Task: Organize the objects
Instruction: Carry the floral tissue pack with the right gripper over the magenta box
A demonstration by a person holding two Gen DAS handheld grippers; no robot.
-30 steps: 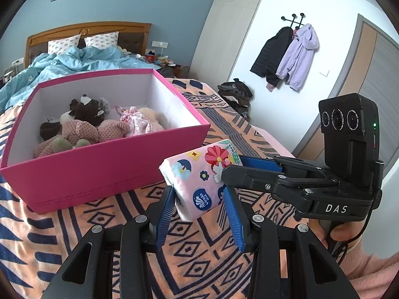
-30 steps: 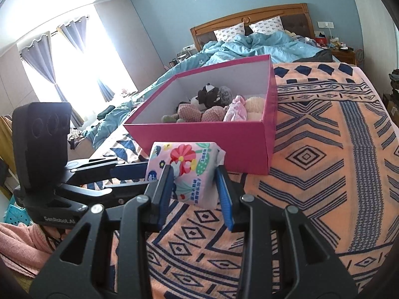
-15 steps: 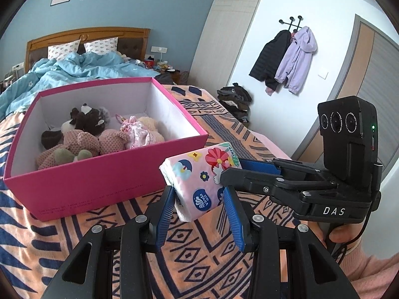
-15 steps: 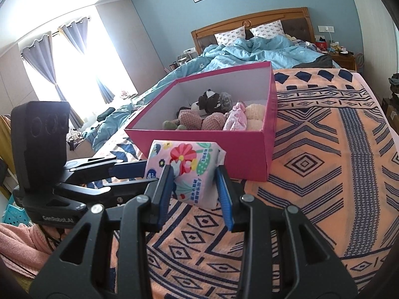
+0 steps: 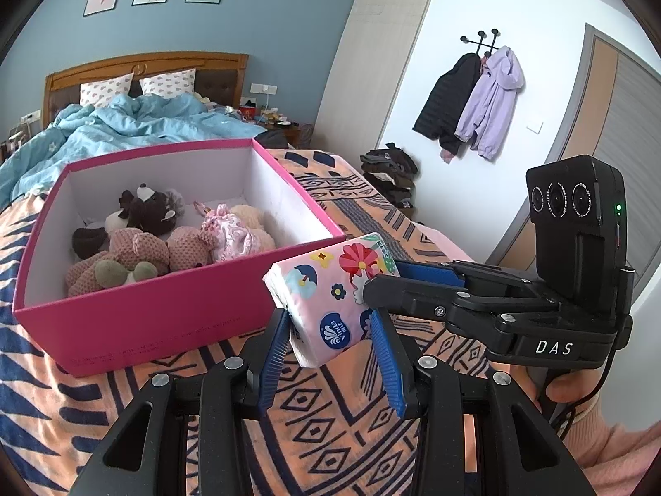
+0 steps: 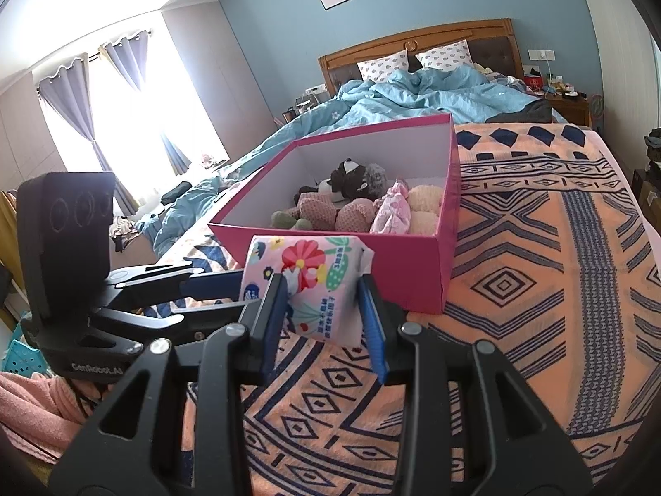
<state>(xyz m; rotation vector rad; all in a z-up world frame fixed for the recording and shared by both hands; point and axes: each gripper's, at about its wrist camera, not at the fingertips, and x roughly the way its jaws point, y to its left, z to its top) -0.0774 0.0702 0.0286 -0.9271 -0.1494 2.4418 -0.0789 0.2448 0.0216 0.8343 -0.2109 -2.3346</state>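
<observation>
A pink flowered tissue pack is held in the air just in front of the pink box. My left gripper is shut on its near end. My right gripper is shut on the same tissue pack from the other side, and its body shows in the left wrist view. The pack is a little below the box's rim. The pink box holds several plush toys and a pink cloth bundle.
The box stands on an orange and navy patterned blanket on the bed. A blue duvet and pillows lie behind it. Coats hang on the right wall, with a clothes pile below.
Both grippers have risen with the tissue pack, so the views look down into the box more. The grip on the pack is unchanged.
</observation>
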